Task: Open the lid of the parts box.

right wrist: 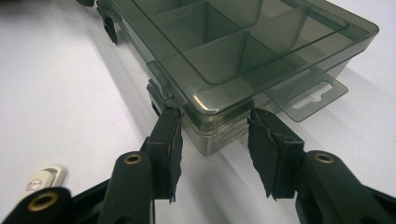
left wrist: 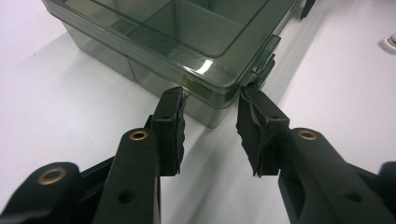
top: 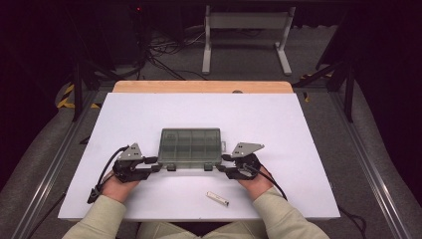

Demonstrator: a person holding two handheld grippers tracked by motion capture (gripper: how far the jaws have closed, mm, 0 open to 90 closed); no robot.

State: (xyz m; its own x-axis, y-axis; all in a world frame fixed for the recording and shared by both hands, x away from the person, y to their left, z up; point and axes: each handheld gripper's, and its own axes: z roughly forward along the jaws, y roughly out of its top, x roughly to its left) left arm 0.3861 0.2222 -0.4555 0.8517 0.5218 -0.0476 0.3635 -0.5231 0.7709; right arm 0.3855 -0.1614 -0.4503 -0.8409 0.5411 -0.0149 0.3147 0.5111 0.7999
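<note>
The left gripper [top: 149, 167], jaws wide, straddles the near-left corner of the smoky compartment box [top: 190, 145] mid-counter [top: 278, 119]. The right gripper [top: 225, 171] gapes likewise around the near-right corner. Box contents are unclear; bare counter surrounds it.

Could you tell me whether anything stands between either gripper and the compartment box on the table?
Nothing visible does. The left gripper and the right gripper each stand open right at a near corner of the closed compartment box. The small white tube lies behind them, nearer the person.

White table [top: 278, 119], grey floor [top: 239, 64], cables [top: 164, 52], dark surroundings.
</note>
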